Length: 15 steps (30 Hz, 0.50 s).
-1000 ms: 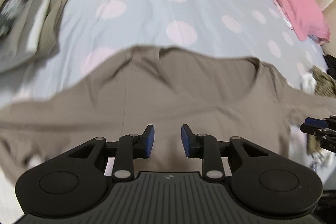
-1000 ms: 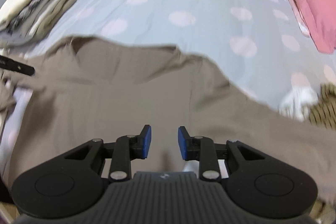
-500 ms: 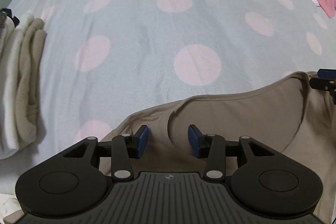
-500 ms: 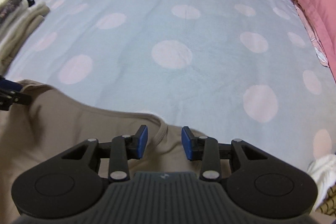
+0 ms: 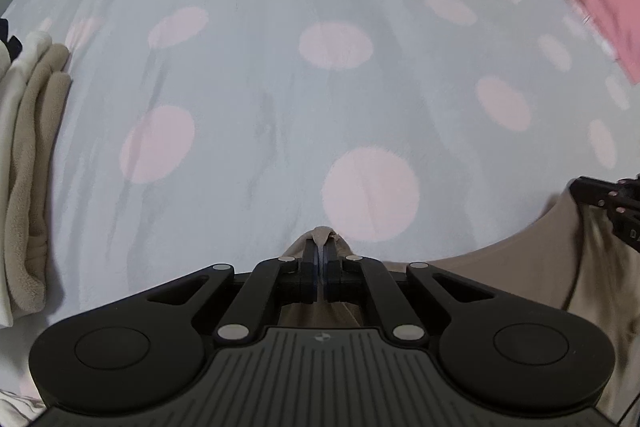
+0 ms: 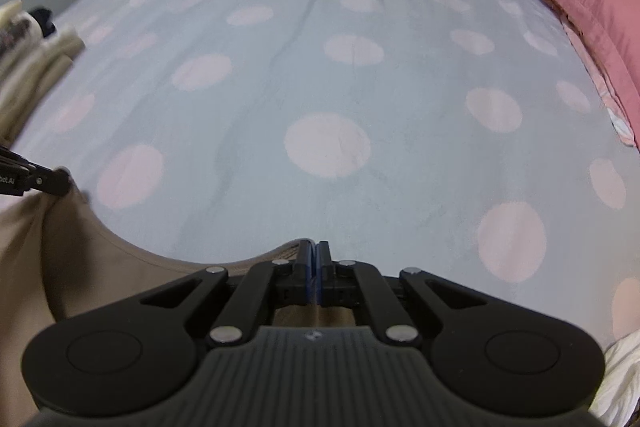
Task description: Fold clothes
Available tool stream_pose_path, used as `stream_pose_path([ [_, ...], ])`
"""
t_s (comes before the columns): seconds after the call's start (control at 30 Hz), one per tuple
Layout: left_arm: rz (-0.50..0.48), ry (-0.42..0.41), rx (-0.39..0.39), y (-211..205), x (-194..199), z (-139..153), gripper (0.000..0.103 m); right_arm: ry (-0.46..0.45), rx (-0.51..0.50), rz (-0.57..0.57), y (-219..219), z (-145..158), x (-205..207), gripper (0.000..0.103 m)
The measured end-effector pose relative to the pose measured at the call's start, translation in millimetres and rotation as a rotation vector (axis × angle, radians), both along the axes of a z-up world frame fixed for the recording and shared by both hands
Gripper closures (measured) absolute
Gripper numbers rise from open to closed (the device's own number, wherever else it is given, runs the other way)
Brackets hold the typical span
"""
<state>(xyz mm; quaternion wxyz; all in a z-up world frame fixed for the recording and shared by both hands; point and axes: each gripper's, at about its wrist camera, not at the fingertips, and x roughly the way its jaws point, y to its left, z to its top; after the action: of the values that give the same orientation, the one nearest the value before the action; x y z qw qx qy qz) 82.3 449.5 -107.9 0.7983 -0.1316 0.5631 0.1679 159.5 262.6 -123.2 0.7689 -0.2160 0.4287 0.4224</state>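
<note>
The left gripper (image 5: 321,259) has its jaws pressed together on a small pinch of the tan shirt (image 5: 520,267), a nub of the fabric poking up just past the fingertips. The right gripper (image 6: 313,259) is likewise closed tight on the shirt's edge, with the ribbed hem of the cloth visible right beside its left finger. Between the two grips the shirt's neckline sags in a shallow curve, seen in the right wrist view as an arc running from the near left toward the gripper, and in the left wrist view as a curve rising to the right, where the other gripper shows at the frame edge clamped on the cloth. The rest of the shirt lies at the near edge of the bed (image 5: 280,87), below and behind both grippers, so how it hangs or lies there cannot be told. The bed is covered by a pale blue sheet with large pink dots and stretches away to the far side. On the left edge of the bed sits a pile of folded clothes (image 5: 28,187) in beige and white, with a dark patterned piece visible in the right wrist view. A pink pillow (image 6: 592,11) lies along the far right of the bed. At the near right corner a bit of white cloth (image 6: 620,379) shows.
</note>
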Motion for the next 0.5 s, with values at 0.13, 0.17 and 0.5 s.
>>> stream_pose_path([
  [0.13, -0.016, 0.012, -0.010, 1.1, 0.7, -15.0, 0.101, 0.038, -0.009, -0.018, 2.6, -20.5, 5.6, 0.097],
  [0.17, -0.022, 0.011, -0.013, 1.5, 0.3, -16.9, 0.101, 0.046, -0.001, -0.021, 2.2, -21.4, 7.2, 0.096],
  [0.5, -0.028, -0.161, -0.027, 27.5, -43.8, 22.4, 0.049, 0.045, 0.090, -0.040, -42.8, 27.2, 18.4, 0.053],
])
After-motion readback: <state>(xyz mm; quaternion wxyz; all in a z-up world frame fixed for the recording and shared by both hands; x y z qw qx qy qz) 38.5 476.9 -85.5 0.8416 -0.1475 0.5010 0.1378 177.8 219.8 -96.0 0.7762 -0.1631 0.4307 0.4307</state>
